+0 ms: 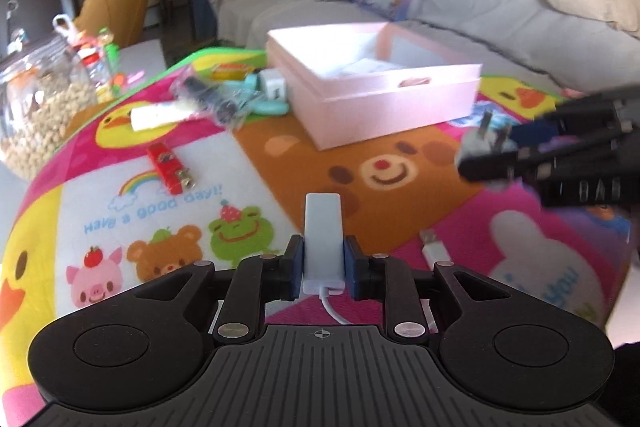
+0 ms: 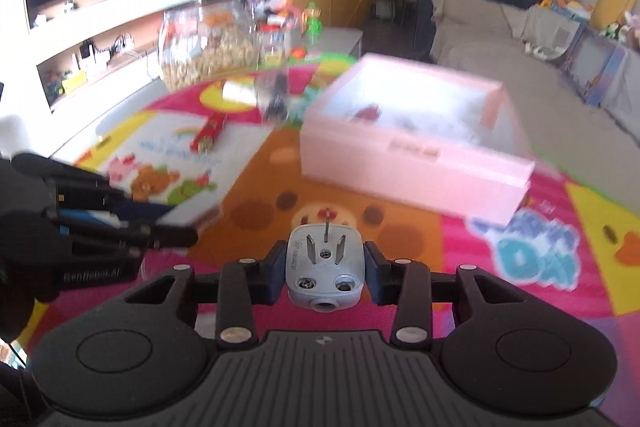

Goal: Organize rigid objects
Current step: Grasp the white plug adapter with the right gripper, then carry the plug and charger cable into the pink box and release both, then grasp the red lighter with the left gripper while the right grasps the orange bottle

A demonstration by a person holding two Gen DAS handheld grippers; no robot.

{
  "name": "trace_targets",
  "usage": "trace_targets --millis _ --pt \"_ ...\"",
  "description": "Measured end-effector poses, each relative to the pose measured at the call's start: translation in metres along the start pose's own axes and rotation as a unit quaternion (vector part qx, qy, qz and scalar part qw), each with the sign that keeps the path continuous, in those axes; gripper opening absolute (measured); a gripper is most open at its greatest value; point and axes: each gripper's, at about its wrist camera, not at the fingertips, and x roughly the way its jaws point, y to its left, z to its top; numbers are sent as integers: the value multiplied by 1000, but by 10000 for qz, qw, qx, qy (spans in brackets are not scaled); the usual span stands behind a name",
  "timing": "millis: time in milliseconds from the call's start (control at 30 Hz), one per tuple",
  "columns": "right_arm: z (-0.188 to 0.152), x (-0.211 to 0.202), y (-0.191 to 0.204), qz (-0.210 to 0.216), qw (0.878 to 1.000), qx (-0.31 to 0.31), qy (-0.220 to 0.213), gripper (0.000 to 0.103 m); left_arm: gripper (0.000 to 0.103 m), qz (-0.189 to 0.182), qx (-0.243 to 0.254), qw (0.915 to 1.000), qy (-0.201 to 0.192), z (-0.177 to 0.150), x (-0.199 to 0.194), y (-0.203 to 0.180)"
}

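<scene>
Carrying step under way: left tool clamped on white adapter, right tool clamped on grey plug. Pink box ahead, apparently open. Next: carrying forward, releasing inside.

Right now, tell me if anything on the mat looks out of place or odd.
Loose things lie scattered on the mat left of the open pink box: a red pack, a clear bag and small chargers, heaped askew. A USB plug lies loose near the left gripper. Nothing looks spilled or broken.
</scene>
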Motion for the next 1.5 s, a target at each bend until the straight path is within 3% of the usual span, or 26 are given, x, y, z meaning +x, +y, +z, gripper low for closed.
trace_targets --millis 200,300,433,600,700,800,933,1000,1100,1200,1367,1500 --pt "47 -53 -31 -264 9941 217 -1034 39 24 -326 142 9963 -783 63 -28 -1" --pt "75 -63 -47 -584 9863 218 -1525 39 24 -420 240 9895 -1359 114 -38 3" --pt "105 -59 -63 -910 9793 240 -1792 39 24 -422 279 9775 -2047 181 -44 7" --pt "126 -39 -81 -922 9783 303 -1833 39 25 -660 68 9737 -2178 243 -19 11" --pt "129 -15 -93 -782 9806 298 -1774 43 25 -936 -317 9763 -1923 262 22 17" --pt "124 6 -98 -788 9850 415 -1481 62 25 -999 -609 9810 -1550 252 62 27" --pt "100 25 -88 -788 9903 146 -1132 64 25 -940 -828 9866 -1046 217 84 47" --pt "90 33 -77 -865 9915 -42 -975 64 25 -635 -990 9899 -793 197 87 62" --pt "77 40 -62 -815 9928 -249 -847 66 25 236 -1294 9906 -388 164 86 91" --pt "70 45 -50 -665 9944 -363 -733 67 25 908 -1793 9796 83 128 83 126" --pt "63 58 -29 -460 9963 -465 -560 68 25 1111 -2681 9560 427 83 72 164" --pt "61 63 -14 -326 9968 -559 -469 68 25 1142 -2784 9522 521 75 77 169"
